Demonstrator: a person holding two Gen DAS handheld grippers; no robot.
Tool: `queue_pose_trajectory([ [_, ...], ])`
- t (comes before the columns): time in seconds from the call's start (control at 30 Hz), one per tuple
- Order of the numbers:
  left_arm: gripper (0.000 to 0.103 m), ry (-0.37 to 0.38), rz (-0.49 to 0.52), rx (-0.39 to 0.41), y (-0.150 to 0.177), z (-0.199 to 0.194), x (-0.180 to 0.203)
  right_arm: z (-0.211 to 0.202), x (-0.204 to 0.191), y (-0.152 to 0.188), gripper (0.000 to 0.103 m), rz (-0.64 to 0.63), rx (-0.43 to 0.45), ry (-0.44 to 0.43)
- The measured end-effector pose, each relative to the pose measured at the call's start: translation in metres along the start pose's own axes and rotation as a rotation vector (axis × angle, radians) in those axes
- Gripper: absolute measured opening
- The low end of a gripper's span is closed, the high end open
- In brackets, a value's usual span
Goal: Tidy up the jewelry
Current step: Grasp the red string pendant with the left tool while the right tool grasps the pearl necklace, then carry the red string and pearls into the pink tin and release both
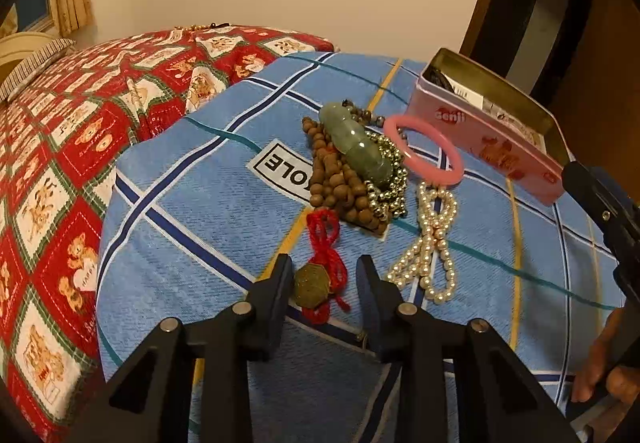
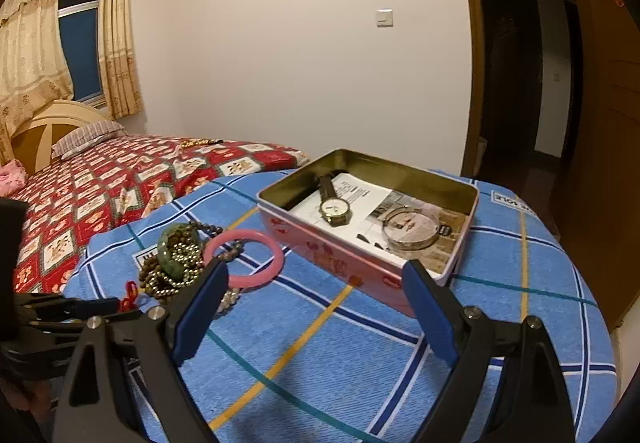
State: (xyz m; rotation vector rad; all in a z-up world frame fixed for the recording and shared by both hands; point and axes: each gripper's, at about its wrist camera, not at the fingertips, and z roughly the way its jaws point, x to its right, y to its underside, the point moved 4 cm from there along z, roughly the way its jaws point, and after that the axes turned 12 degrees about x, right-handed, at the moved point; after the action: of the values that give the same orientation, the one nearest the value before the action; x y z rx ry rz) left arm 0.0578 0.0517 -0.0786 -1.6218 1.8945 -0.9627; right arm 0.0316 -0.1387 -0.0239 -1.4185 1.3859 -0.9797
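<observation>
On the blue checked cloth [image 1: 192, 203] lies a jewelry pile: a brass pendant [image 1: 311, 285] on a red cord [image 1: 326, 243], a wooden bead string [image 1: 340, 183], a green jade bangle [image 1: 358, 145], a gold bead chain [image 1: 390, 179], a pink bangle [image 1: 424, 149] and a pearl necklace [image 1: 434, 243]. My left gripper [image 1: 325, 275] is open, its jaws either side of the brass pendant. My right gripper [image 2: 316, 277] is wide open and empty above the cloth, in front of the open pink tin [image 2: 320, 243]. The tin holds a wristwatch [image 2: 335, 209] and a clear bangle [image 2: 410, 229] on paper.
A red bear-print bedspread [image 1: 60, 163] covers the bed to the left, with a striped pillow [image 2: 86, 135] and headboard [image 2: 52, 123] beyond. A wall and a dark doorway [image 2: 512, 83] stand behind. The pile shows in the right wrist view too, with the pink bangle [image 2: 256, 241] nearest the tin.
</observation>
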Motion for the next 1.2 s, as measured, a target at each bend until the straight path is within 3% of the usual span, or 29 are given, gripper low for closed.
queue_pose_trajectory([
  [0.07,0.021,-0.004,0.003,0.001,0.0,0.0,-0.002,0.001,-0.003,0.001,0.088,-0.004,-0.012,-0.018],
  [0.13,0.005,0.034,-0.038,0.003,0.0,-0.001,-0.007,0.004,-0.007,0.004,0.086,0.013,-0.041,-0.047],
  [0.17,0.005,0.069,-0.07,0.006,0.0,-0.002,-0.011,0.006,-0.01,0.006,0.084,0.029,-0.059,-0.071],
  [0.27,0.005,0.083,-0.125,0.074,-0.004,-0.016,-0.02,0.015,-0.022,0.014,0.079,0.059,-0.131,-0.139],
  [0.4,0.005,0.068,-0.087,0.166,-0.011,-0.042,-0.021,0.028,-0.041,0.025,0.076,0.07,-0.218,-0.191],
  [0.6,0.005,0.072,-0.082,0.23,-0.023,-0.064,-0.028,0.058,-0.082,0.045,0.062,-0.014,-0.383,-0.217],
  [0.73,0.005,0.069,-0.077,0.236,-0.025,-0.064,-0.029,0.059,-0.091,0.046,0.037,-0.094,-0.385,-0.194],
  [0.77,0.005,0.071,-0.078,0.235,-0.025,-0.063,-0.03,0.058,-0.089,0.046,0.022,-0.102,-0.383,-0.193],
  [0.8,0.005,0.072,-0.081,0.232,-0.025,-0.063,-0.03,0.058,-0.086,0.046,0.017,-0.105,-0.385,-0.193],
  [0.97,0.005,0.086,-0.097,0.223,-0.022,-0.061,-0.028,0.047,-0.059,0.045,0.016,-0.006,-0.376,-0.24],
  [1.2,0.005,0.12,-0.093,0.249,-0.028,-0.06,-0.015,0.018,-0.028,0.025,0.015,0.128,-0.247,-0.284],
])
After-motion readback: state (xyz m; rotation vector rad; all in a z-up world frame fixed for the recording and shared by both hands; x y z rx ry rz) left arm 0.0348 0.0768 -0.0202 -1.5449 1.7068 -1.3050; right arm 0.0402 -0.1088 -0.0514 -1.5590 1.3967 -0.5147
